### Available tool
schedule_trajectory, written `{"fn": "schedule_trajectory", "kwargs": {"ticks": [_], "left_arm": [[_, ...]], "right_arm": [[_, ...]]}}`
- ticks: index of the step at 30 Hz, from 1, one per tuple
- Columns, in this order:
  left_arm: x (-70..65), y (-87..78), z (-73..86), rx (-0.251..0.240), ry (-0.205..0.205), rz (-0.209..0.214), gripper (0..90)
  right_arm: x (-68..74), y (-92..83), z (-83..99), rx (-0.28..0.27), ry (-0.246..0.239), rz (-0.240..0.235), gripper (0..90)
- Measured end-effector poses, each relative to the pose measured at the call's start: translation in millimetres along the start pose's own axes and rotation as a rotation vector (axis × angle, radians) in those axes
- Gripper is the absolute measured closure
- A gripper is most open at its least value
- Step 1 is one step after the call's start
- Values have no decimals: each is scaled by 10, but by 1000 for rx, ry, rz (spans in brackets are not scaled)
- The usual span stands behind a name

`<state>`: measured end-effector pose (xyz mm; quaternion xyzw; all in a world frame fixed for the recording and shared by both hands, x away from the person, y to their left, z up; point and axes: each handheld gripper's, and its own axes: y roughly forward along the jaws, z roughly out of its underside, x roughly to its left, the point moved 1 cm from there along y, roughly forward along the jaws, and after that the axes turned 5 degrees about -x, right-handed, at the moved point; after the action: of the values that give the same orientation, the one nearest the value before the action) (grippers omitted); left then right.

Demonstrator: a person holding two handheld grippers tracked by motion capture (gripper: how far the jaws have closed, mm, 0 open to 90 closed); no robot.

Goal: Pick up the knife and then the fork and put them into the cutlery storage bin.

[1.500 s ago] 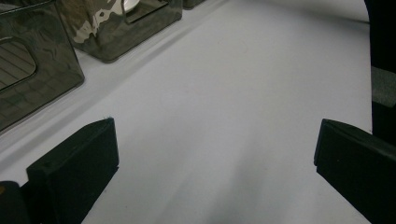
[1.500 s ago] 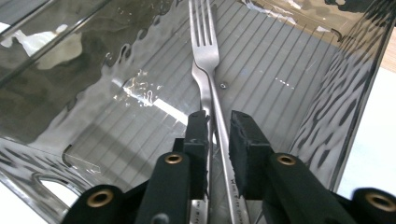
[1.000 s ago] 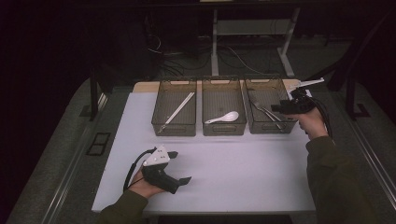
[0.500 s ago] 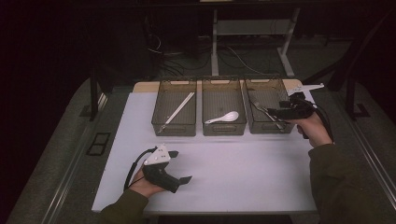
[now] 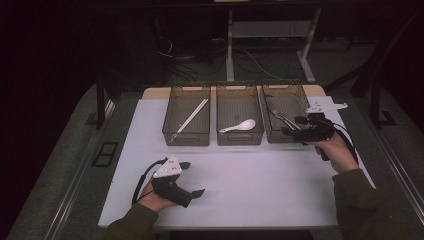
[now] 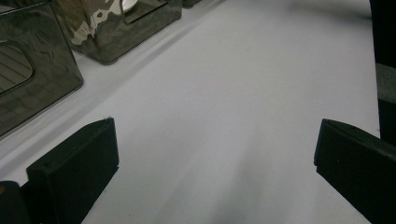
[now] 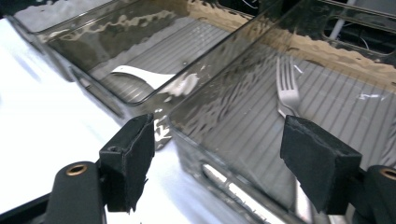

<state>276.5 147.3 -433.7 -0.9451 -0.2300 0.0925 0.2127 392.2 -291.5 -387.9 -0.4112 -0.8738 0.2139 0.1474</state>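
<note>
Dim workshop surroundings are framing a white counter (image 5: pixel 260 185) carrying three smoky transparent bins in a row.

High view: the left bin (image 5: pixel 187 116) is holding chopsticks (image 5: pixel 192 116), the middle bin (image 5: pixel 239 116) a white soup spoon (image 5: pixel 239 126), the right bin (image 5: pixel 285 111) metal cutlery. The right tongs (image 5: pixel 289 133) are standing at the front right corner of the right bin, whereas a second ago they were over the bin's right side; their jaws have just been opening, with nothing between them. This suggests the cutlery piece is already deposited and the hand is backing off. The left tongs (image 5: pixel 192 178) are resting on the counter near its front edge, well apart from the bins.

Left gripper view: the left tongs' jaws are standing wide over bare counter, gripping nothing.

Right gripper view: the right tongs' jaws are standing wide and empty; a fork (image 7: pixel 287 95) is lying inside the right bin beyond them.

No brand, label or writing is legible.
</note>
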Motion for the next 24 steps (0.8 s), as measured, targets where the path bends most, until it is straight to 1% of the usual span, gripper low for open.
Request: {"fn": "schedule_trajectory", "kwargs": {"ticks": [6, 9, 14, 18, 24], "left_arm": [[-6, 0, 0, -1, 1, -1, 0], [-6, -2, -3, 2, 4, -1, 0], [-3, -2, -2, 0, -1, -3, 0], [-10, -8, -3, 3, 4, -3, 0], [-11, -11, -1, -2, 0, -5, 0]], "right_arm": [[123, -56, 60, -11, -21, -21, 249], [171, -92, 88, -15, -34, -22, 248], [252, -143, 149, -25, -41, -40, 241], [312, -191, 200, -33, -51, -43, 236], [382, -292, 269, -62, -41, -64, 223]]}}
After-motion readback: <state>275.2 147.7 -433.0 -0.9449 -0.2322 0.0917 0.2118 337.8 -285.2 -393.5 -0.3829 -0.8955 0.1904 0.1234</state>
